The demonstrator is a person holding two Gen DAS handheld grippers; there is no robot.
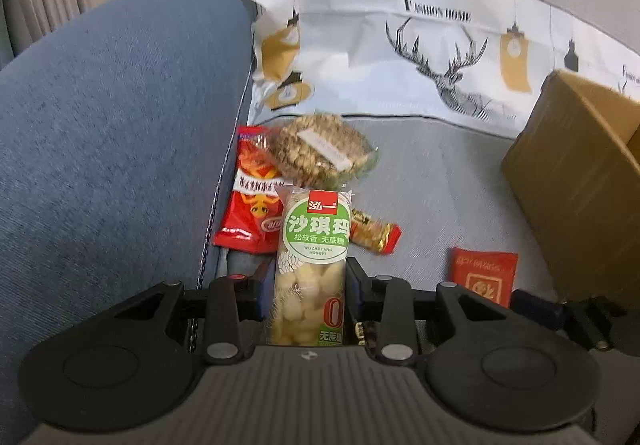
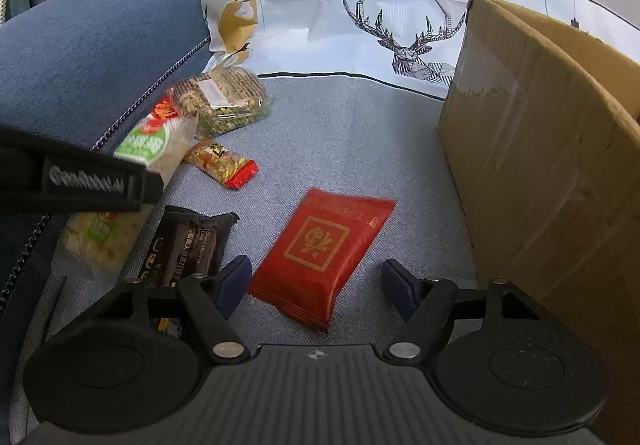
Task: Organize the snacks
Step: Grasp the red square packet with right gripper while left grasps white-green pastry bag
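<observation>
My left gripper [image 1: 309, 282] is shut on a clear snack pack with a round green label [image 1: 316, 229], holding it by its lower half above the grey seat. The right wrist view shows the same pack [image 2: 148, 143] at the left, clamped under a black finger [image 2: 92, 181]. My right gripper [image 2: 316, 287] is open low over a flat red packet with a gold square [image 2: 324, 249]. The packet's near end lies between the blue pads, which do not press on it. A black packet [image 2: 188, 241] lies just left of it.
A red snack bag [image 1: 248, 213], a clear-wrapped grain cake [image 1: 320, 149] and a gold-and-red bar [image 1: 372, 233] lie by the blue sofa arm [image 1: 120, 125]. A cardboard box [image 2: 540, 165] stands at the right. A deer-print cloth [image 2: 360, 37] covers the backrest.
</observation>
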